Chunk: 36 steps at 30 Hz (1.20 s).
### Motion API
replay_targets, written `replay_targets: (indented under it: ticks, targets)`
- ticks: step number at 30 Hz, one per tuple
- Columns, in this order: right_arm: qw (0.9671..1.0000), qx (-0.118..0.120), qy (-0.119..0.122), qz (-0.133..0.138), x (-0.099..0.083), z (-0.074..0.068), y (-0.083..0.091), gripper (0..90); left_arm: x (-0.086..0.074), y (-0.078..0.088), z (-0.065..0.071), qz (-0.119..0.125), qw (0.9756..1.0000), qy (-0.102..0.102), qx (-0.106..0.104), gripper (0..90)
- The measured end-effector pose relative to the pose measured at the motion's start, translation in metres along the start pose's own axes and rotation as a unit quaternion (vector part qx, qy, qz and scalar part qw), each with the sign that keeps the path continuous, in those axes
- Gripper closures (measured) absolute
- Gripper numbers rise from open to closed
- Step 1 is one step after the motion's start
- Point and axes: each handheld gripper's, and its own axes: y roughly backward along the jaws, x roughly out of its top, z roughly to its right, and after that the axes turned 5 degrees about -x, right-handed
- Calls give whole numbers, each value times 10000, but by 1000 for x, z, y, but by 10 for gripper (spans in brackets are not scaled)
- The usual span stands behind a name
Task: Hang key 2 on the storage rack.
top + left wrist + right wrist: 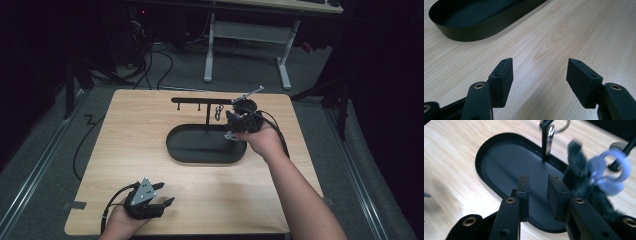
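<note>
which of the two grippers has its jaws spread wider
The left gripper, near the table's front edge: its jaws stand wide apart over bare wood. The right gripper, over the black tray, shows only a narrow gap.

The left gripper looks along its two black jaws, which rise from the bottom edge and stand wide apart with nothing but bare wood between them. Each jaw carries a flat rectangular pad with small screw holes on its top edge, and a brass-coloured rivet shows on each arm behind it. Below lies the light wooden bench, its grain running diagonally. At the upper left sits a black oval tray with a low upright wall, well apart from the jaws.
</note>
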Motion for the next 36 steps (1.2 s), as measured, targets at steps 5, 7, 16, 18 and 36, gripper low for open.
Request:
replay_targets:
  ticks: [5, 7, 16, 18, 36]
  targets:
    - [9999, 52, 69, 126, -18, -4, -6, 710, 0, -2, 0, -25, 10000, -26, -25, 389]
    - [9998, 94, 45, 183, -25, -5, -8, 699, 0, -2, 0, -23, 10000, -21, -30, 389]
    - [9985, 291, -49, 457, -62, -14, -7, 678, 0, -3, 2, -23, 10000, -44, -67, 388]
    - [9977, 280, -27, 610, -71, -17, -5, 656, 0, -3, 2, -15, 10000, -37, -77, 388]
    - [9918, -208, -142, 1250, -168, -25, 0, 620, 1, -6, 8, -9, 9998, -21, -219, 388]
